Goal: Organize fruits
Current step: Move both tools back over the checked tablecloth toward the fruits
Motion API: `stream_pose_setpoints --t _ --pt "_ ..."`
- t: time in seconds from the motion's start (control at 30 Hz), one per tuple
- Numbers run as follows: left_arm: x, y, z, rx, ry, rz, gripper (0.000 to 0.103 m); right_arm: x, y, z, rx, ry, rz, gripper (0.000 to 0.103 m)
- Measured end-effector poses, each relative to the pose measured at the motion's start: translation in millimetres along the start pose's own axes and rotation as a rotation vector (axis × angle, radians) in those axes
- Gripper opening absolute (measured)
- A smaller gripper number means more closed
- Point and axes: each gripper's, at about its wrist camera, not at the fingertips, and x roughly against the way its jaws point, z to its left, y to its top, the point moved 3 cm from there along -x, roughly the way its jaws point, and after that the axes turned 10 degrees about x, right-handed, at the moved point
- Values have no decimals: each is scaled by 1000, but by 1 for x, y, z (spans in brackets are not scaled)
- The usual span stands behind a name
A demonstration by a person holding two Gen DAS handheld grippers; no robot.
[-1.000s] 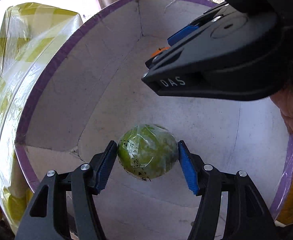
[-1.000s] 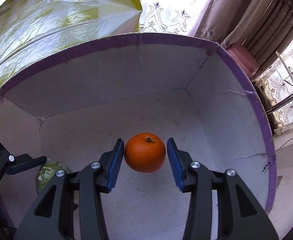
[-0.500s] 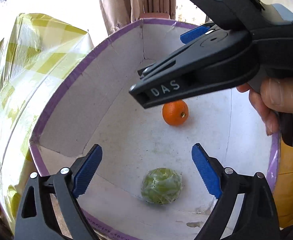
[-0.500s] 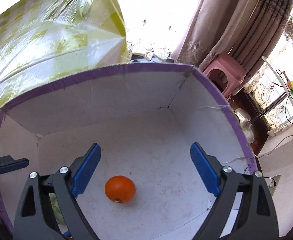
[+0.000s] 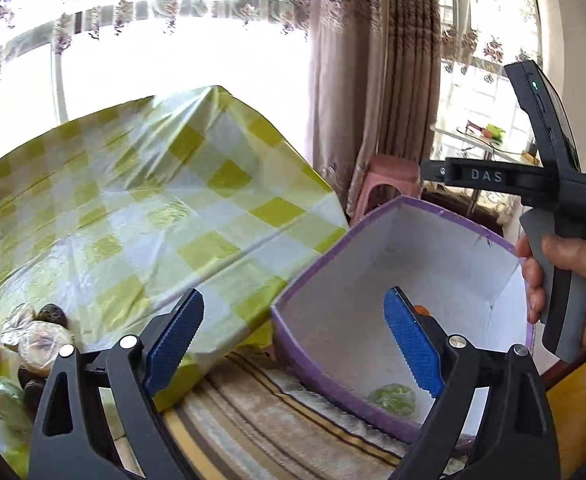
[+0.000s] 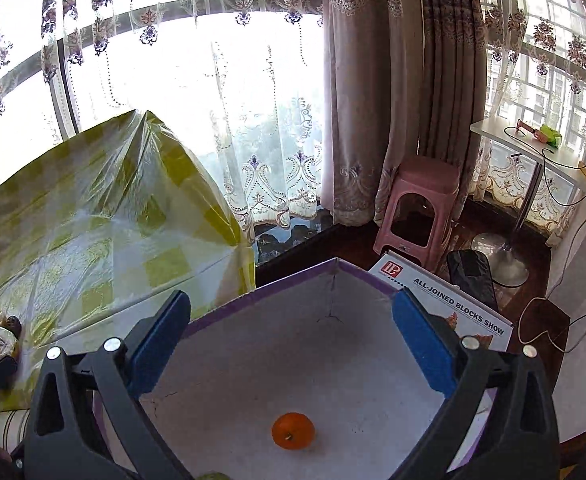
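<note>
On the far-left bench [image 5: 141, 200], more fruit [image 5: 21, 344] waits; to its right the left gripper [image 5: 293, 344] and right gripper [image 6: 289, 344] hover, jaws wide and empty, above the box [image 6: 365, 360] holding an orange [image 6: 293, 430] and a wrapped green fruit [image 5: 393, 398].
</note>
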Motion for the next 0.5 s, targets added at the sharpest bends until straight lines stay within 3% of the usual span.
stream_pose_setpoints --t 0.17,0.33,0.5 --pt "41 11 72 171 71 -83 88 6 2 56 52 109 -10 101" --pt "88 1 149 379 125 -150 88 9 -9 125 124 241 5 101" --pt "128 -15 212 526 178 -216 86 14 -27 198 226 367 41 101"
